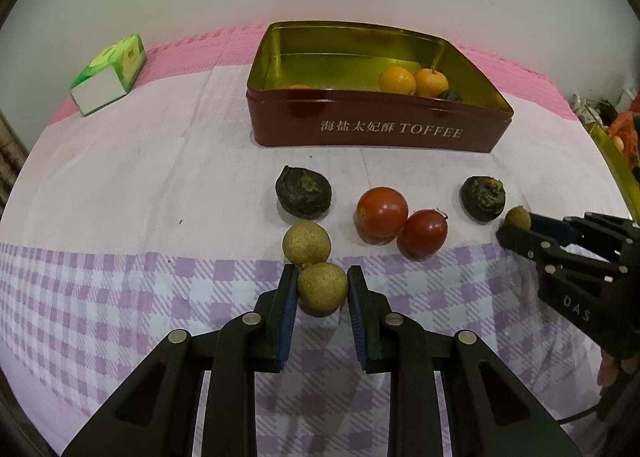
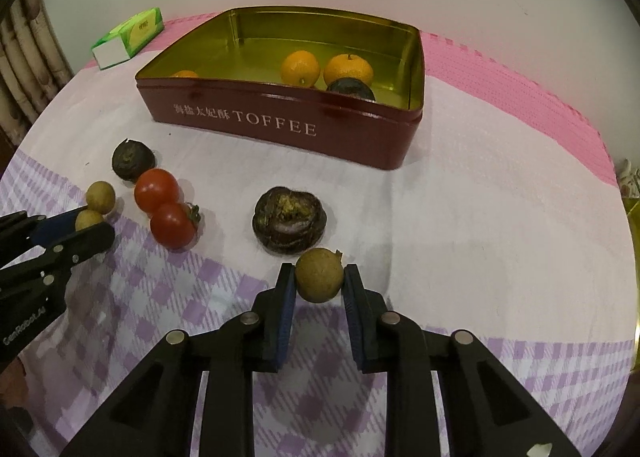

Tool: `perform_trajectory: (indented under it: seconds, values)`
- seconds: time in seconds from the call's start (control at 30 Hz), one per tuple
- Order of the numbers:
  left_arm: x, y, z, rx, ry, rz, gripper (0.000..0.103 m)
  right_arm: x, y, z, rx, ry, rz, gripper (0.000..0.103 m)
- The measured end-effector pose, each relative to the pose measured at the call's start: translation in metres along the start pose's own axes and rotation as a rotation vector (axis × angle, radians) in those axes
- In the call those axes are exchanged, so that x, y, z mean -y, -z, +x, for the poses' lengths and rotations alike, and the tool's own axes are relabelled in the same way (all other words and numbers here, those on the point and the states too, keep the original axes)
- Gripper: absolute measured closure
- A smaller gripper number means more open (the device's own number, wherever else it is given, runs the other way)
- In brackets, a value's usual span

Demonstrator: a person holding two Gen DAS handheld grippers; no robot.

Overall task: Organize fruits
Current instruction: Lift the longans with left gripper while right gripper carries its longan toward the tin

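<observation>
Toffee tin (image 1: 372, 129), red outside, gold inside, open top, at 12 o'clock on the table: holds three oranges (image 2: 300, 68) and one dark fruit (image 2: 352, 91). Long axis runs across the view, lettered side facing the grippers.

Loose on the cloth (image 1: 120, 297): two tomatoes (image 1: 383, 211), two dark fruits (image 1: 303, 191), one free longan (image 1: 306, 243) at 11 o'clock of the left gripper.

Left gripper (image 1: 322, 289): narrow, pinching a longan (image 1: 322, 287). Right gripper (image 2: 319, 283): narrow, pinching a second longan (image 2: 319, 275), stem stub toward 1 o'clock.

Judged under half done; seven pieces outside the tin.
</observation>
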State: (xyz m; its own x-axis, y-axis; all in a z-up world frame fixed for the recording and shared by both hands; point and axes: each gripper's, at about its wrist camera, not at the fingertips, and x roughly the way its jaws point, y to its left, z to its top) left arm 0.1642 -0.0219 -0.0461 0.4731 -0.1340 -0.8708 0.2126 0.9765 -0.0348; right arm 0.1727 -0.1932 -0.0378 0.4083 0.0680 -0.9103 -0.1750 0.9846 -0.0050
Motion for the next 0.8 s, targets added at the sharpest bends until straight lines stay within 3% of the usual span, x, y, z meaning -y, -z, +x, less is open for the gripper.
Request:
perform_trajectory:
  seconds: [0.4, 0.8]
  values:
    - [0.001, -0.024, -0.019, 0.05, 0.007, 0.014, 0.077, 0.005, -0.009, -0.033, 0.042, -0.027, 0.018, 0.081]
    - [-0.007, -0.09, -0.036, 0.137, 0.022, 0.014, 0.077, 0.025, -0.067, -0.055, 0.128, -0.043, 0.05, 0.081]
